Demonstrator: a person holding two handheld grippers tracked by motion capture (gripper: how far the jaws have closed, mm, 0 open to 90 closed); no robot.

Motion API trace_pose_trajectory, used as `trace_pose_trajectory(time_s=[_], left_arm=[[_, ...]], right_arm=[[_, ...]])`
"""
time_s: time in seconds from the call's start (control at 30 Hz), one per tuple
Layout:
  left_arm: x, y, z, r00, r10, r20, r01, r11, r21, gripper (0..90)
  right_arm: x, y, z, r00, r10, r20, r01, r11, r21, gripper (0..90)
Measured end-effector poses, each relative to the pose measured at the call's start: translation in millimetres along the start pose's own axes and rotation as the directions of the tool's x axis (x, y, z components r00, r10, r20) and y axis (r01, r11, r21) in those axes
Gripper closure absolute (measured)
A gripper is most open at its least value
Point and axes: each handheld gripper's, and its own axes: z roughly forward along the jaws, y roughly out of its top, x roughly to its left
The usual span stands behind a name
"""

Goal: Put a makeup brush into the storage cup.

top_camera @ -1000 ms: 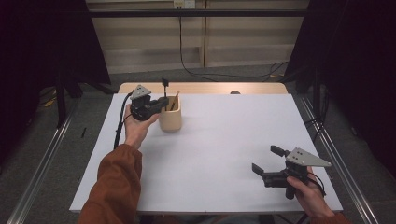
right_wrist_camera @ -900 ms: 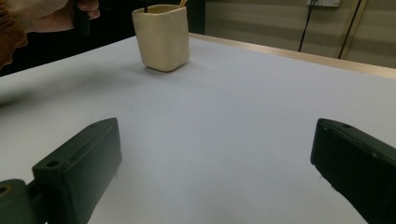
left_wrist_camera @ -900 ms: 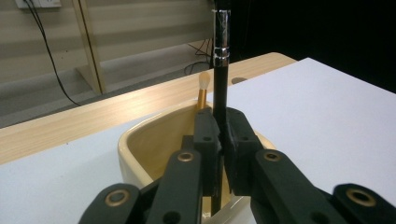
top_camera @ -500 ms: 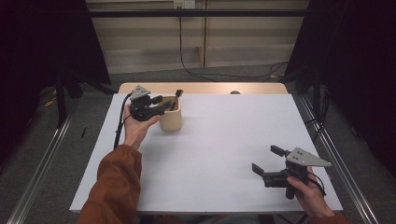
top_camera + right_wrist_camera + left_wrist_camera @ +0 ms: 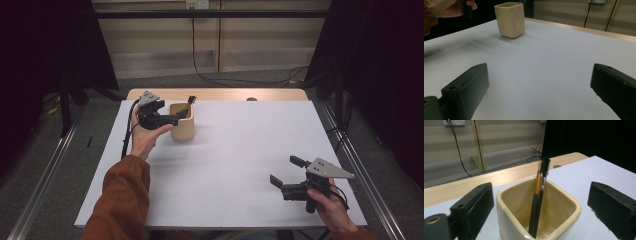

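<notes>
Item: cream ceramic cup (image 5: 182, 128), far-left of white surface (image 5: 240, 165), holding two brushes (image 5: 537, 202).
Left gripper (image 5: 176, 119) fingers just opened wide, astride cup; brush bases hidden. Right gripper (image 5: 286, 172) fingers wide, empty.

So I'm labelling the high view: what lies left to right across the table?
Left gripper with jaws just opened, cream square ceramic cup holding a black-and-gold brush, bare white tabletop, open right gripper.
</notes>
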Motion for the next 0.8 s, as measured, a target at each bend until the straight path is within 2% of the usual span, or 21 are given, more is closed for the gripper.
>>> trace_pose_trajectory(time_s=[0.13, 0.17, 0.4, 0.5, 0.63, 0.73, 0.8], left_arm=[[0.4, 0.8, -1.3, 0.9999, -0.008, 0.010, 0.008, 0.9999, -0.006, 2.9], [0.3, 1.0, -2.4, 0.9999, 0.000, 0.015, 0.000, 1.0000, -0.005, 2.7], [3.9, 3.4, -10.9, 1.0000, 0.001, -0.004, -0.001, 1.0000, 0.007, 2.1], [4.2, 5.1, -15.3, 1.0000, -0.002, 0.005, 0.002, 1.0000, 0.004, 2.1], [-2.2, 6.4, -20.4, 0.9999, 0.011, 0.009, -0.012, 0.9998, 0.017, 2.1], [-6.9, 6.3, -23.9, 0.9997, 0.018, 0.016, -0.018, 0.9998, 0.000, 2.3], [-9.6, 5.8, -27.6, 0.9992, 0.037, 0.014, -0.036, 0.9993, -0.012, 2.3]], right_arm=[[-1.0, -0.6, -0.4, 1.0000, 0.001, 0.002, -0.001, 1.000, -0.001, 0.8], [-1.2, -0.7, -0.5, 1.0000, 0.001, 0.003, -0.001, 1.000, -0.002, 0.9], [-3.3, -1.4, -0.3, 0.9999, 0.004, 0.015, -0.004, 1.000, -0.004, 0.7], [-3.6, -1.5, -0.2, 0.9998, 0.004, 0.019, -0.004, 1.000, -0.004, 0.5], [-3.4, -1.5, -0.5, 0.9997, 0.004, 0.023, -0.004, 1.000, -0.006, 0.3], [-3.3, -1.3, -1.1, 0.9996, 0.006, 0.027, -0.006, 1.000, -0.011, 0.0], [-3.7, -1.2, -1.1, 0.9996, 0.003, 0.029, -0.003, 1.000, -0.009, 0.1]])
